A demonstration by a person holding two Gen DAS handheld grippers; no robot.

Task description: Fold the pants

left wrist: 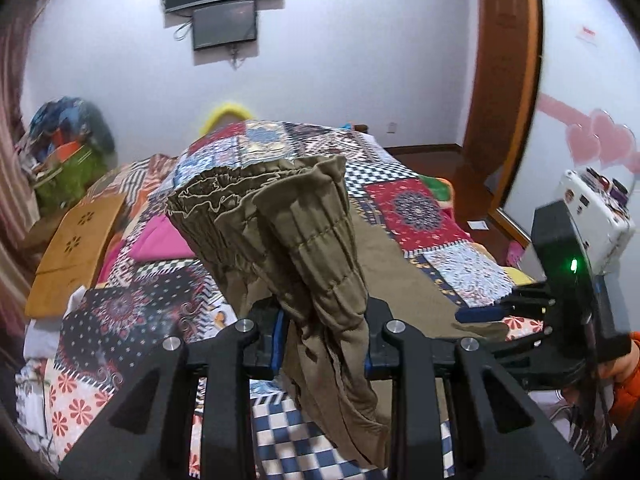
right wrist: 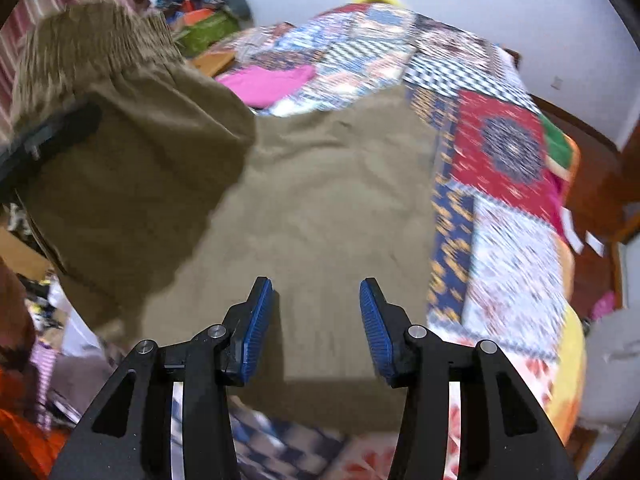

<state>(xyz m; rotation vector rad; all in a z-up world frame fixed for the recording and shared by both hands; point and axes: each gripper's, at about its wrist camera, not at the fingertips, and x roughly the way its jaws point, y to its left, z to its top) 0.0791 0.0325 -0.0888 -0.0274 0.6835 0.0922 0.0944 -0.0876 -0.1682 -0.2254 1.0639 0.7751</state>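
Observation:
Olive-brown pants [right wrist: 320,200] lie along the patchwork bed [right wrist: 512,240]. My left gripper [left wrist: 324,340] is shut on the pants [left wrist: 304,248] near the gathered elastic waistband, holding that end lifted above the bed, bunched and standing up. In the right wrist view the lifted waistband end [right wrist: 100,80] hangs at the left with the left gripper [right wrist: 44,136] behind it. My right gripper [right wrist: 316,320] is open and empty, its blue pads [right wrist: 256,320] hovering over the flat part of the pants. It shows from the side in the left wrist view [left wrist: 504,312].
A pink cloth [left wrist: 160,240] lies on the bed beyond the pants. A wooden board [left wrist: 76,248] lies at the bed's left side. A green basket of clutter [left wrist: 64,176] stands by the far wall. A wooden door frame [left wrist: 508,80] is at the right.

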